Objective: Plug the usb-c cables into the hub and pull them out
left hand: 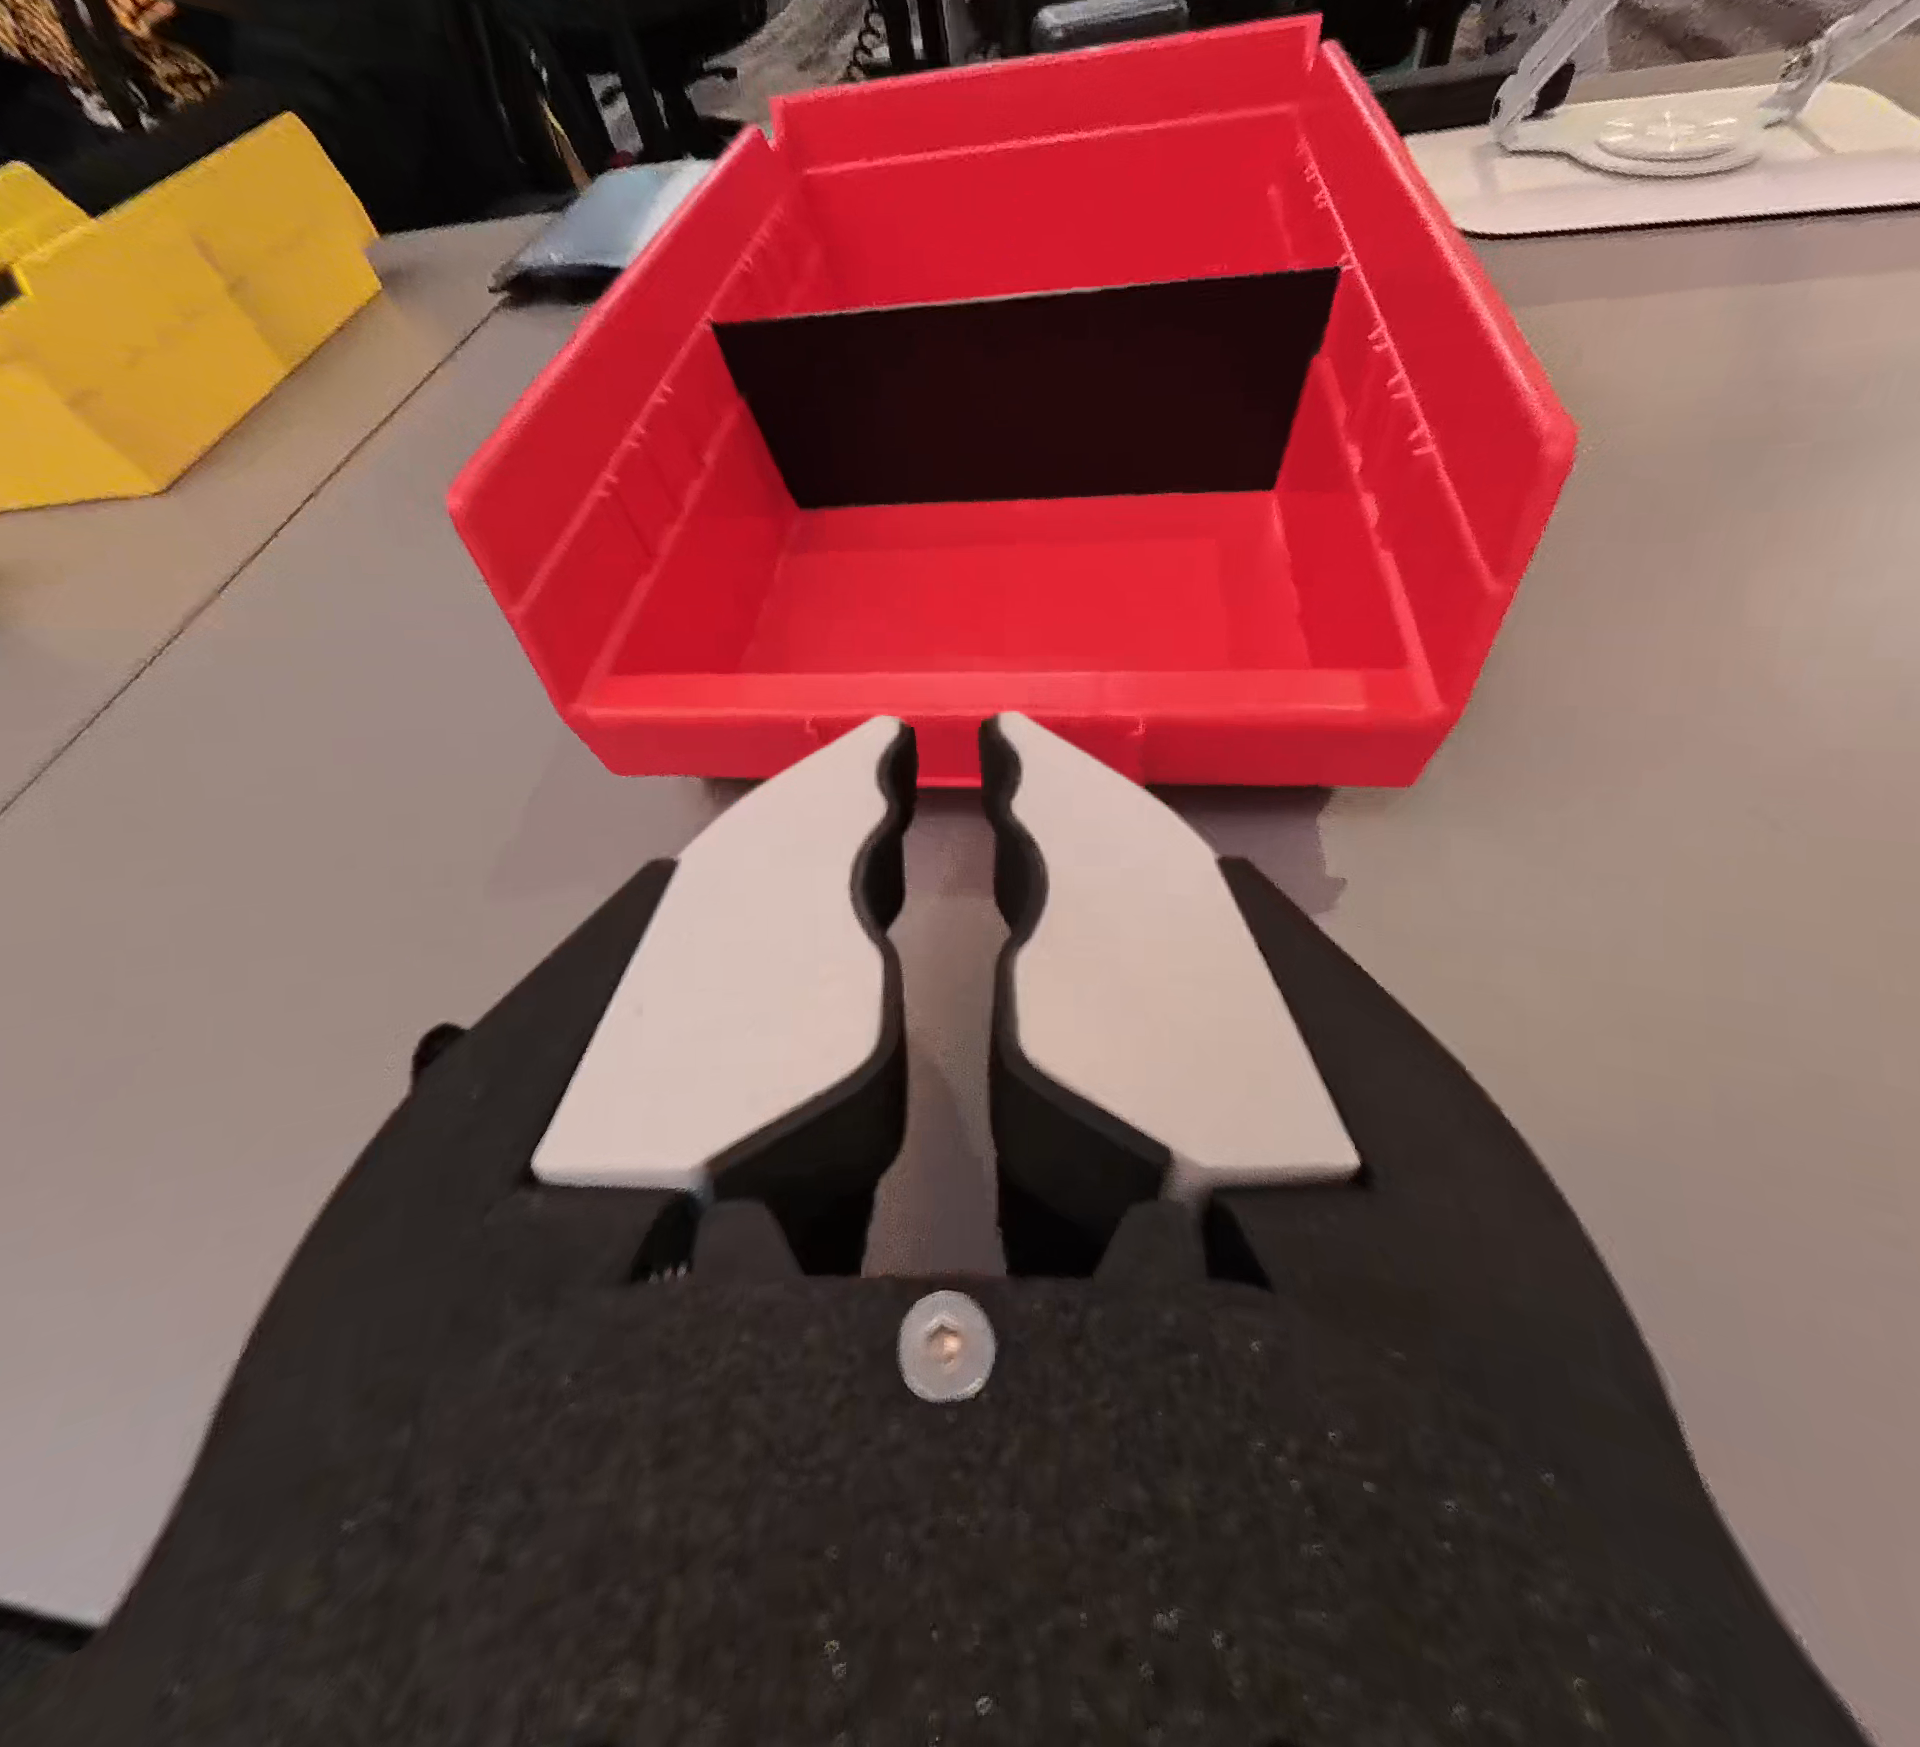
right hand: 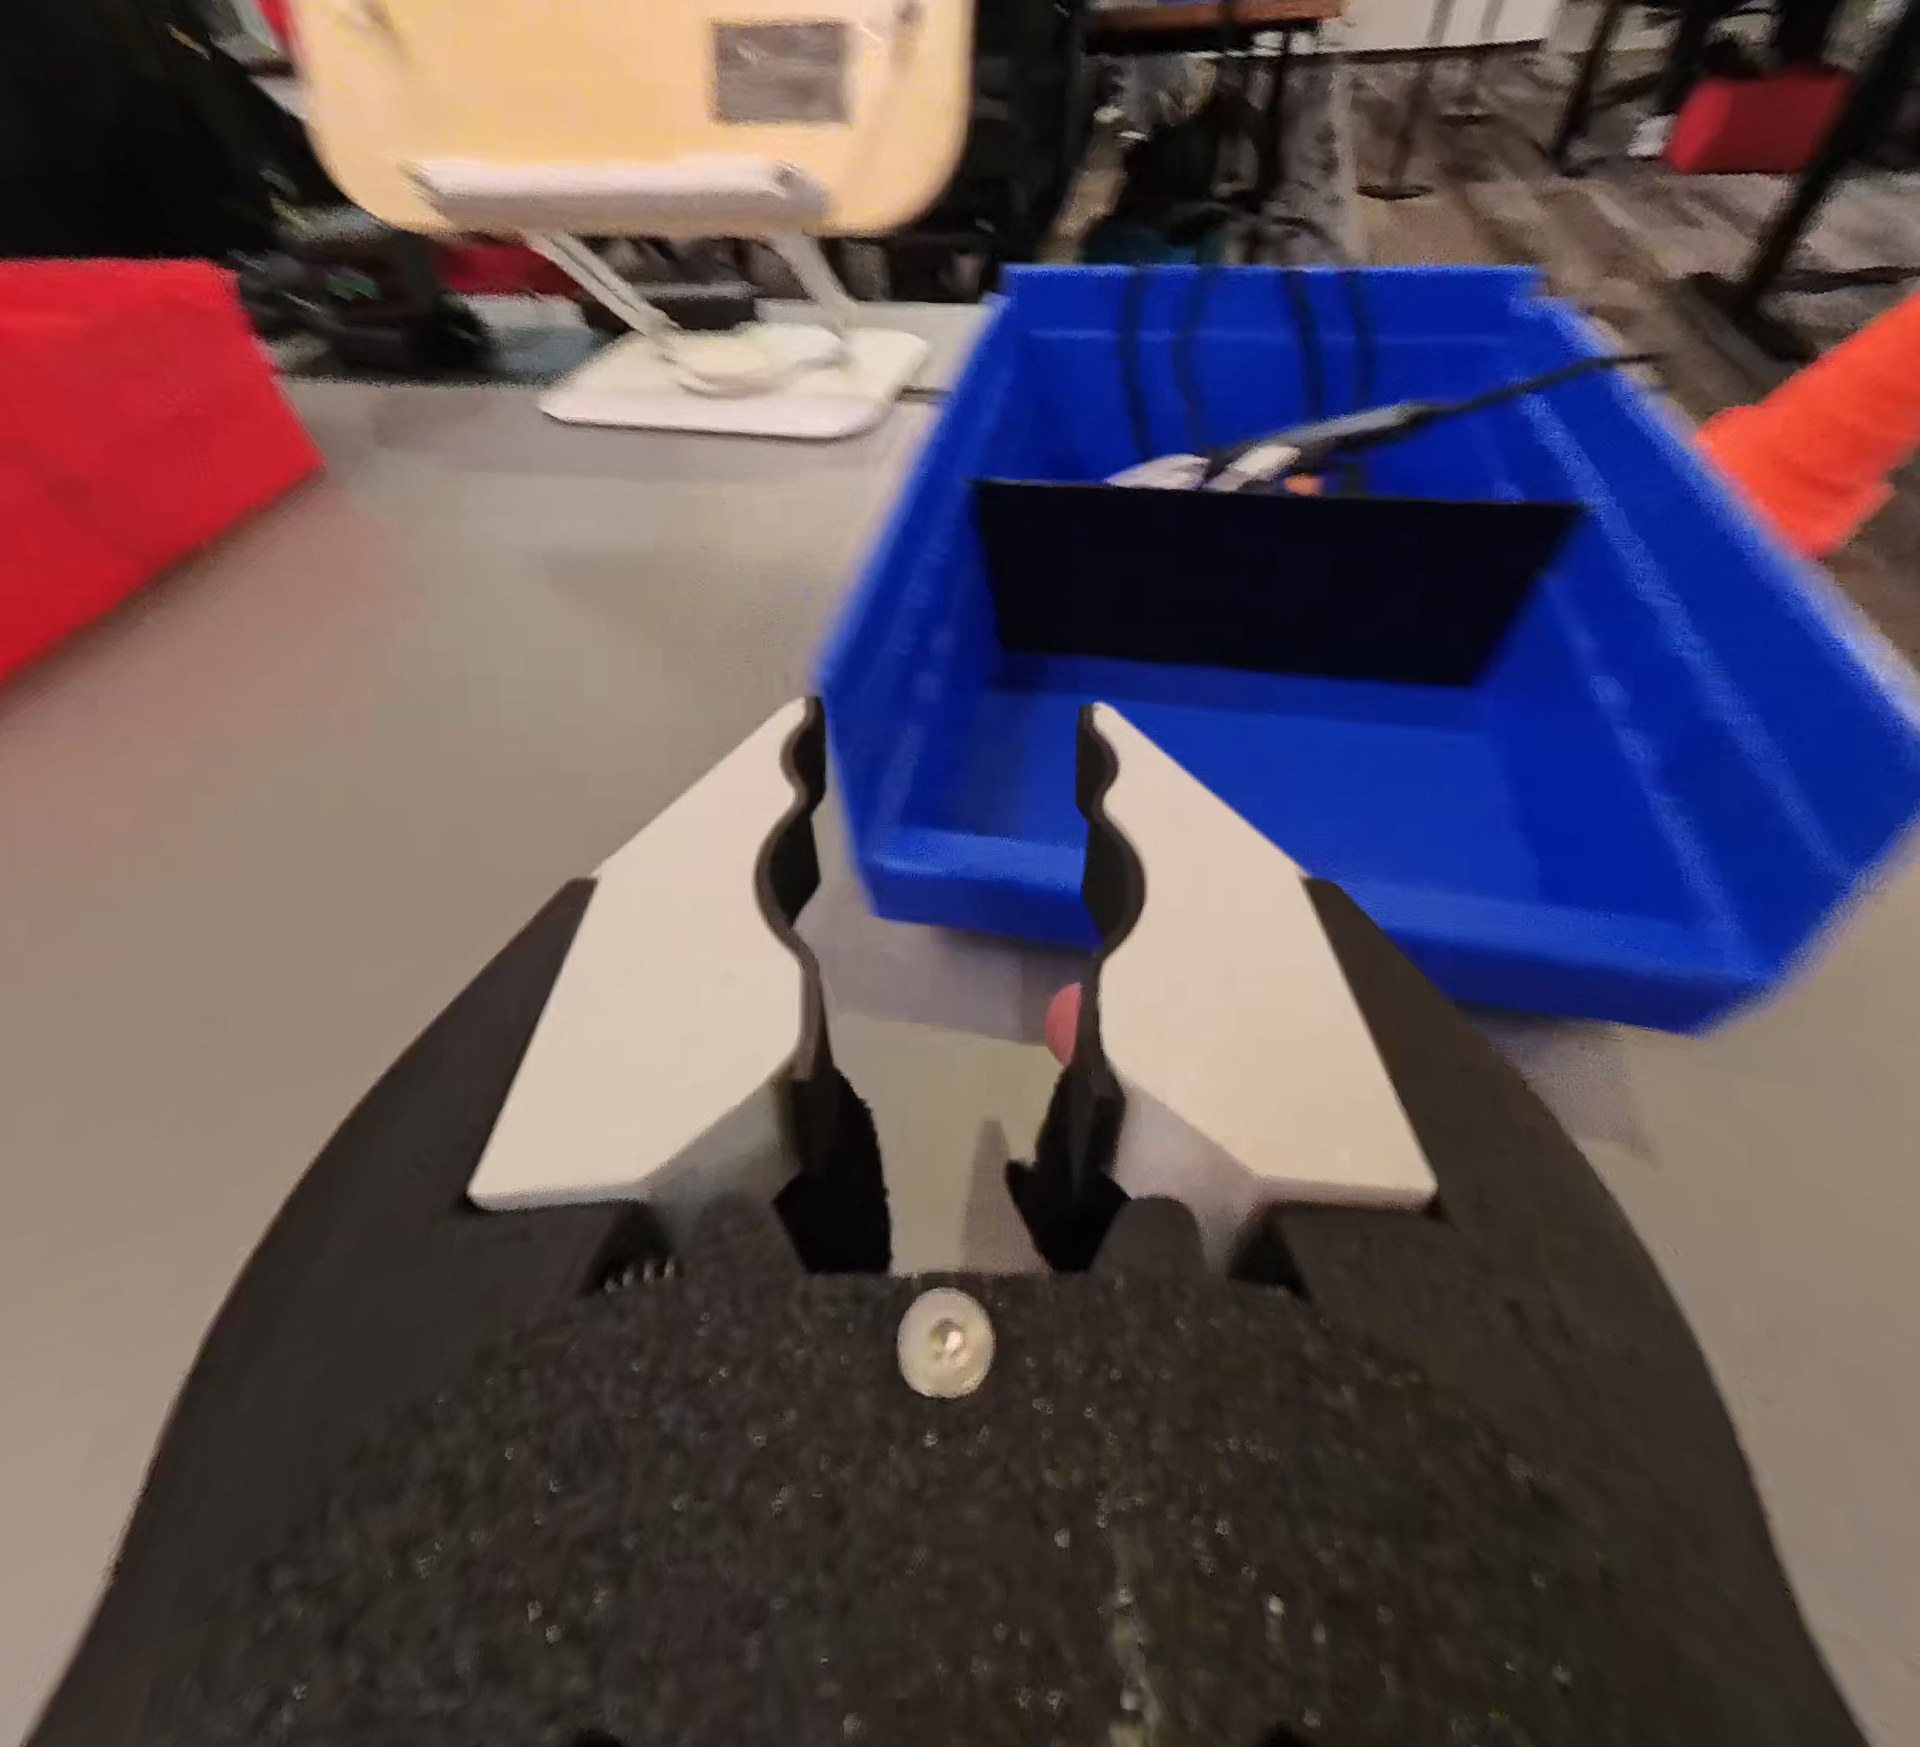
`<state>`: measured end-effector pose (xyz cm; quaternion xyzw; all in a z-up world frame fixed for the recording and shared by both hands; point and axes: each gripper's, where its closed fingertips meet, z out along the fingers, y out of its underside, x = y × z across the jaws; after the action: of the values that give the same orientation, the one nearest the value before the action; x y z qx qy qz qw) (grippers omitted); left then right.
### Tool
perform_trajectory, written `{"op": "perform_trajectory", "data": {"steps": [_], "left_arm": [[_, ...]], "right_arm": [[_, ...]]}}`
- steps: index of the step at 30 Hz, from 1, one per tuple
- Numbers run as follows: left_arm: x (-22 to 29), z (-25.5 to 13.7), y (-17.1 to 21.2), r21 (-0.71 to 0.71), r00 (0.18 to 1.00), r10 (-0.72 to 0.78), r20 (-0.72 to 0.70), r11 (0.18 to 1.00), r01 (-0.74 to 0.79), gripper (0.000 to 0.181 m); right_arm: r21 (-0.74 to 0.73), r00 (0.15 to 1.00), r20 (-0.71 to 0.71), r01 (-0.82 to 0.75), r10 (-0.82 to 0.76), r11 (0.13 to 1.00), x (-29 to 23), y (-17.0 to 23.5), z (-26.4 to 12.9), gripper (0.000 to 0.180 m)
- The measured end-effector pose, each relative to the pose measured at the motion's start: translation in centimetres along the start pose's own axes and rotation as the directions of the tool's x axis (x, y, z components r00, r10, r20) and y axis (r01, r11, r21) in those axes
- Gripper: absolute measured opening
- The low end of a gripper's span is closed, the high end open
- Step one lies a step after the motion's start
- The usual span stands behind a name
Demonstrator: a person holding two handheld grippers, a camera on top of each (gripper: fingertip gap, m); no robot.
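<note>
In the right wrist view a blue bin (right hand: pixel 1714 658) stands on the grey table, split by a black divider (right hand: pixel 1247 585). Behind the divider lie a pale grey hub (right hand: pixel 1174 471) and black cables (right hand: pixel 1455 409), partly hidden and blurred. My right gripper (right hand: pixel 948 715) is open and empty, its tips at the bin's near left corner. In the left wrist view my left gripper (left hand: pixel 948 731) is empty, its fingers a narrow gap apart, just in front of a red bin (left hand: pixel 582 492). The red bin's near compartment is empty, behind it stands a black divider (left hand: pixel 1029 388).
A yellow bin (left hand: pixel 156 326) stands at the left, a dark pouch (left hand: pixel 592 232) behind the red bin, a white stand (left hand: pixel 1662 128) at the back right. In the right view: the red bin (right hand: pixel 125 430) at left, a white stand (right hand: pixel 727 388) holding a beige board, an orange object (right hand: pixel 1829 440) at right.
</note>
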<state>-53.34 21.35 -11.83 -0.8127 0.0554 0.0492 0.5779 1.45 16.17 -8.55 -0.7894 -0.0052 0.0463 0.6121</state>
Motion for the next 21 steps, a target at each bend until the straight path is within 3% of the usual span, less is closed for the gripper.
{"op": "perform_trajectory", "data": {"steps": [3,9,12,16,21], "left_arm": [[0.6,-0.9,0.8,-0.036,0.998,-0.038,-0.054,0.999,0.036,0.026],[0.9,-2.3,3.0,-0.139,0.997,-0.012,-0.071,0.99,0.002,0.027],[2.9,-3.1,3.1,-0.153,0.988,-0.058,-0.146,0.988,0.035,0.034],[7.6,-4.2,1.9,-0.103,0.968,-0.034,-0.249,0.995,0.008,0.052],[17.0,-7.0,-0.8,0.029,0.9,0.03,-0.434,0.999,-0.019,0.064]], "right_arm": [[-0.055,0.997,0.065,-0.037,0.041,0.998,-3.4,0.6,3.0,0.054],[-0.136,0.996,0.008,0.084,-0.083,0.987,-5.2,1.7,6.1,0.052],[-0.139,0.994,0.051,0.108,-0.102,0.984,-6.4,1.9,5.7,0.051],[-0.152,0.973,0.214,0.122,-0.088,0.981,-10.4,2.6,4.0,0.049],[-0.144,0.913,0.406,0.11,-0.043,0.983,-16.0,3.2,-0.4,0.048]]}}
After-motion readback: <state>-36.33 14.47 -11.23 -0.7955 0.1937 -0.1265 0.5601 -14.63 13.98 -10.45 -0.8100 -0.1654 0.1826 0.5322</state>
